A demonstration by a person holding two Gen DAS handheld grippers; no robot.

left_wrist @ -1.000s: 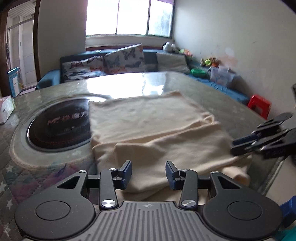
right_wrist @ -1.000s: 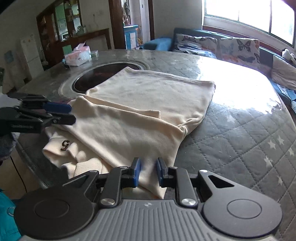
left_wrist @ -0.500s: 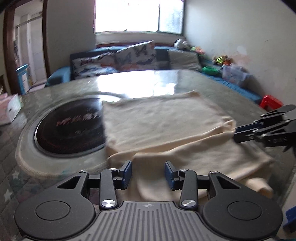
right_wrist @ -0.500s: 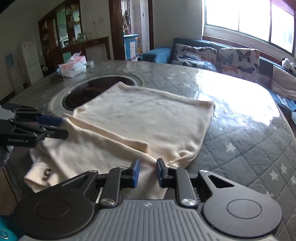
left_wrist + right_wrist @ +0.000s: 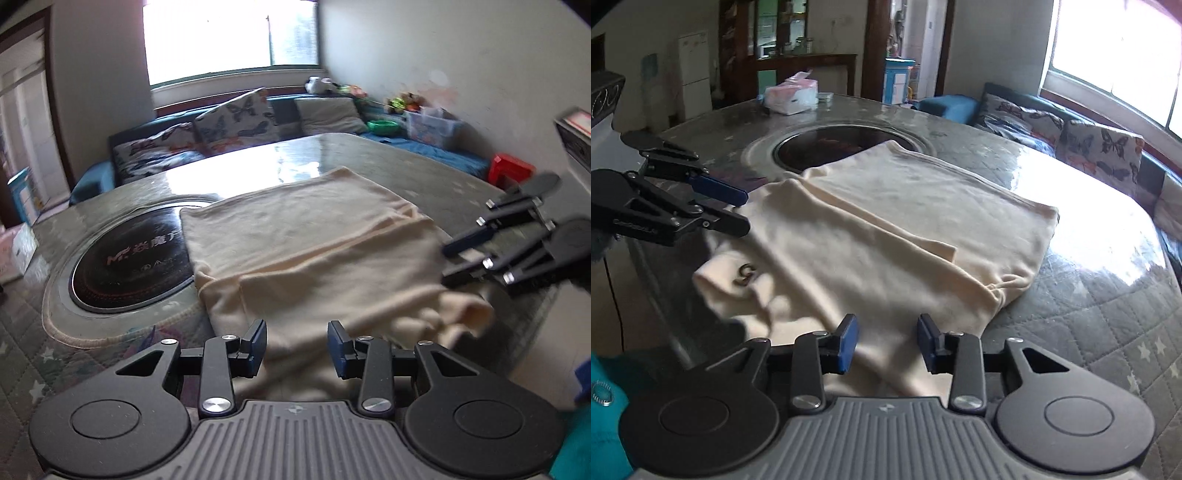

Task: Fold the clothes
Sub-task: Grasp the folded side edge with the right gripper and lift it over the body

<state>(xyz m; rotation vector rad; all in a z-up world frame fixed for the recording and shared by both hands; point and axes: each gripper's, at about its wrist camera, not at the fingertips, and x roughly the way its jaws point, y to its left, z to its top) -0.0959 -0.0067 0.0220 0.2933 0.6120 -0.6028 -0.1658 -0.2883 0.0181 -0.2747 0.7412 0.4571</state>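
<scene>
A cream garment (image 5: 317, 254) lies partly folded on the round table, its near end bunched and drooping over the table edge; it also shows in the right wrist view (image 5: 886, 236), with a small dark logo (image 5: 745, 274) on the hanging part. My left gripper (image 5: 297, 345) is open and empty, just above the garment's near edge. My right gripper (image 5: 887, 342) is open and empty over the near fold. Each gripper shows in the other's view, the right one (image 5: 458, 262) and the left one (image 5: 738, 210), both with jaws apart.
A round black hotplate (image 5: 129, 258) is set in the quilted table (image 5: 1089, 314) left of the garment. A tissue box (image 5: 790, 98) stands at the table's far side. A sofa with butterfly cushions (image 5: 236, 125) lies beyond. A red stool (image 5: 511, 170) stands by the wall.
My right gripper has opened from nearly shut and let go of the garment's edge. Both grippers have lifted and pulled back a little. The garment's near end has slumped over the table edge.
</scene>
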